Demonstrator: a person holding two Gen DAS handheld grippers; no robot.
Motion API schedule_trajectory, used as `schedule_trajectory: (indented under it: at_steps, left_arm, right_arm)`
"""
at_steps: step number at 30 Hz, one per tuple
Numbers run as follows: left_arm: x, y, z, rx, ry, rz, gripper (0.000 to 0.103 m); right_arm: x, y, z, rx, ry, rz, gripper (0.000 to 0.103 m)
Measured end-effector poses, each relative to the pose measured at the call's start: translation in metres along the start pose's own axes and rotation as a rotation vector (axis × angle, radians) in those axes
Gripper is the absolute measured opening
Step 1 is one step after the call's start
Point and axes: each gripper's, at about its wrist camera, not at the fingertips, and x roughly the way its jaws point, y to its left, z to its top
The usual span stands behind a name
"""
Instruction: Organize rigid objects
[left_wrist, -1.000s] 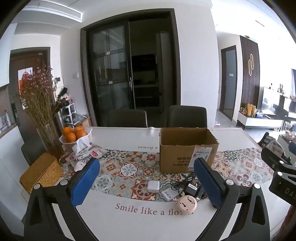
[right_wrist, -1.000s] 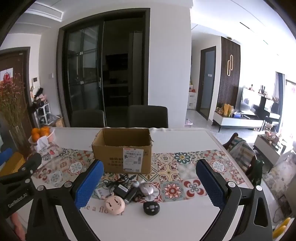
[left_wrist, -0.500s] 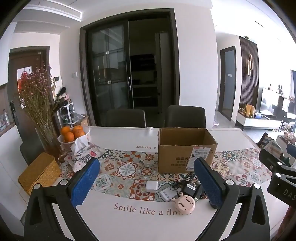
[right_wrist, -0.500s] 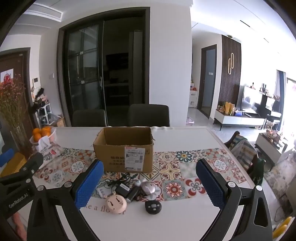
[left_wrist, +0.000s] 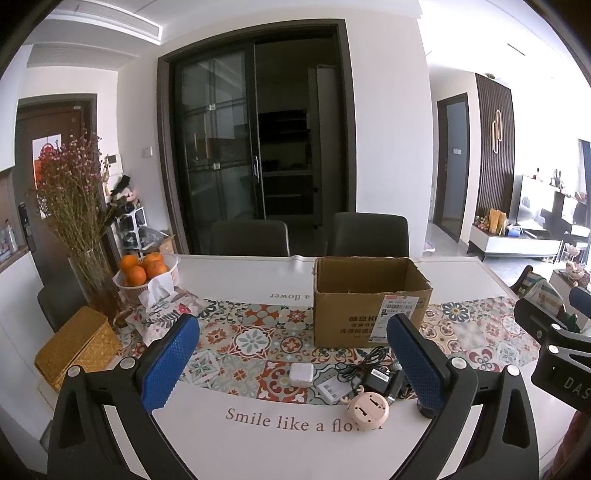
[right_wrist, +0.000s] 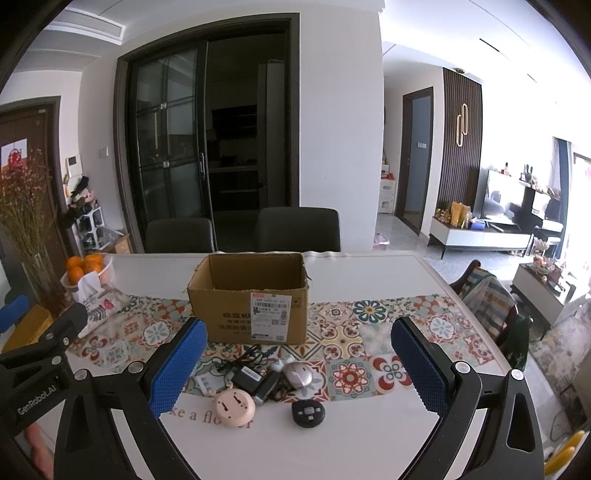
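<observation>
- Dining table (left_wrist: 258, 443) with a white top and a patterned tile runner (left_wrist: 258, 339) is filling the foreground, two dark chairs and a dark glass sliding door sitting behind it.
- Open cardboard box (left_wrist: 369, 299) is standing upright on the runner, its shipping label facing the cameras.
- Just in front of the box a cluster of small items is lying near the table's front edge — a white square adapter (left_wrist: 301, 374), a black charger with tangled cable (right_wrist: 246, 378), a silver mouse (right_wrist: 298, 374), a pink round device (right_wrist: 235, 405) and a black round remote (right_wrist: 308, 412).
- Left gripper (left_wrist: 295, 365) is hovering above the table with its blue pads spread wide, holding nothing; the adapter is showing between them.
- Right gripper (right_wrist: 295, 369) is likewise hanging wide open and empty, the cluster lying between its fingers in its view.
- At the table's left end a bowl of oranges (left_wrist: 146, 271), a vase of dried flowers (left_wrist: 74, 206) and a woven yellow box (left_wrist: 77, 345) are sitting — well apart from the cluster.
</observation>
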Motion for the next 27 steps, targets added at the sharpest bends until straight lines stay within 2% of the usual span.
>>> schedule_trajectory:
  at_steps: [27]
  left_arm:
    - [0.0023,0.0028,0.0027,-0.004,-0.007,0.0,0.103]
  right_arm:
    - [0.0064,0.0056,0.0068,-0.009,-0.012,0.013,0.1]
